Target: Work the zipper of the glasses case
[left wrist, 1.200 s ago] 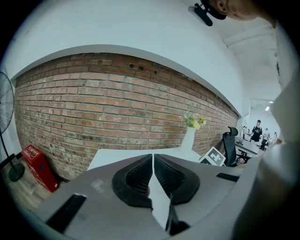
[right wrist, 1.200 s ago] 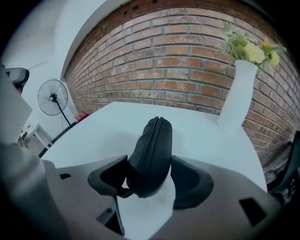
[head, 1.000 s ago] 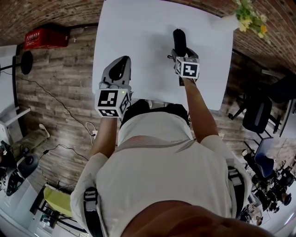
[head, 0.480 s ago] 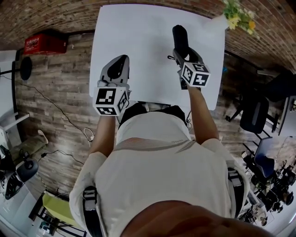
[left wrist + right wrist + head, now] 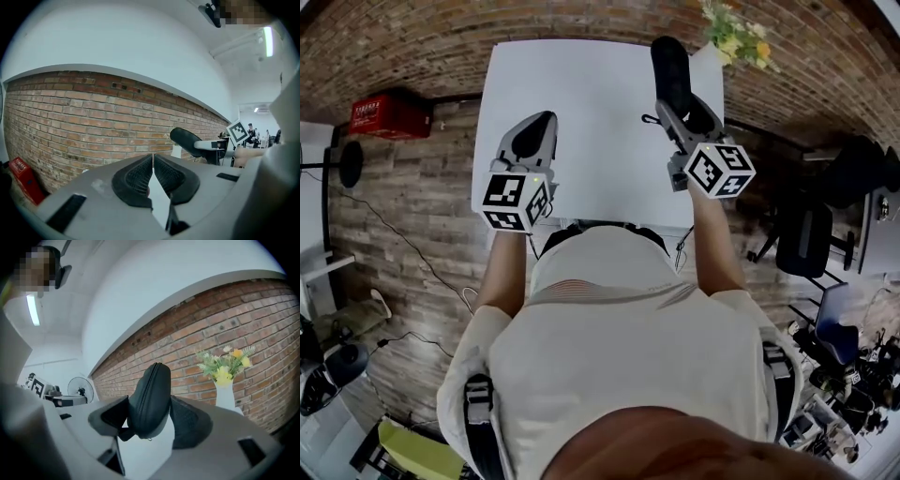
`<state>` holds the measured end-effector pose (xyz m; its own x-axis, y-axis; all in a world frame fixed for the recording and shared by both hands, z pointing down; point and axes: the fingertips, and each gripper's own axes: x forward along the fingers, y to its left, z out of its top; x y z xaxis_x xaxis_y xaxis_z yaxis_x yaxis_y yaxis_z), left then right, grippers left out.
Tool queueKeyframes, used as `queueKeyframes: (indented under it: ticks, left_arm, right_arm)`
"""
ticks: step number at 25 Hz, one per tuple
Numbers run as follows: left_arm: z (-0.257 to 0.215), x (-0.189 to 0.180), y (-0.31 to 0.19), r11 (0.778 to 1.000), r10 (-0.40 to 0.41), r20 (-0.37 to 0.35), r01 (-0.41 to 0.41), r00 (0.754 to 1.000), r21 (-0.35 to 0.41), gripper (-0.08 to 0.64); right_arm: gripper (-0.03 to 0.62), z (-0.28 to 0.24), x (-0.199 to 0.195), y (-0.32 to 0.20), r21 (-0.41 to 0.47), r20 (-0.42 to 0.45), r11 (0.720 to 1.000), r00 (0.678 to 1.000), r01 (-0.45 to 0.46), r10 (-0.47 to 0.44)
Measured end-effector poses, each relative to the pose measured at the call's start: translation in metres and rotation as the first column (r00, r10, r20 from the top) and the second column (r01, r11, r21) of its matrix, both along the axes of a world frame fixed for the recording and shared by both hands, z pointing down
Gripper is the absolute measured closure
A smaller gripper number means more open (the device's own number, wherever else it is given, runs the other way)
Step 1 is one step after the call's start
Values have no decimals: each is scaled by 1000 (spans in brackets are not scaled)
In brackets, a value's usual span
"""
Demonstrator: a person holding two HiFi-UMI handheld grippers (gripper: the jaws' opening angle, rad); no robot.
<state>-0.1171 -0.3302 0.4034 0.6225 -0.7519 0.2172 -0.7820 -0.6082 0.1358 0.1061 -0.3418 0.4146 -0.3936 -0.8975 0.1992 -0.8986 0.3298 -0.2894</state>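
Right tool (image 5: 150, 405) clamping black glasses case (image 5: 155, 379), left tool (image 5: 153, 161) closed empty, white table (image 5: 592, 98), brick wall (image 5: 70, 115)

I'm looking along the left gripper (image 5: 153, 158). Its two black ribbed pads (image 5: 133, 178) are meeting at the tips with nothing between them. Lower down, a wedge of white surface (image 5: 159, 206) is showing through the gap. The gripper is pointing roughly level at a brick wall (image 5: 93, 122), and a plain white wall (image 5: 117, 42) is rising above the bricks. A red box (image 5: 18, 174) is sitting at the foot of the bricks, far left. To the right, the dark case (image 5: 186, 138) is sticking out of the right gripper (image 5: 202, 144), with its marker cube (image 5: 237, 132) showing just behind. A ceiling light (image 5: 267, 41) is glowing top right.
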Motion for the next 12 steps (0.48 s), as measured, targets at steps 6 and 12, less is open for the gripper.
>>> queueKeyframes:
  ticks: [6,12]
  left_arm:
    - [-17,34,19,992,115,-129,-122,985,-42,537]
    - [-43,49,35,948,255,-391,-308,884,-79,535]
  right_arm:
    - [262,-28,9,21,62,103,994,990,92,-98]
    - [262,-56,-24,49,158,252,926,893,342,-372]
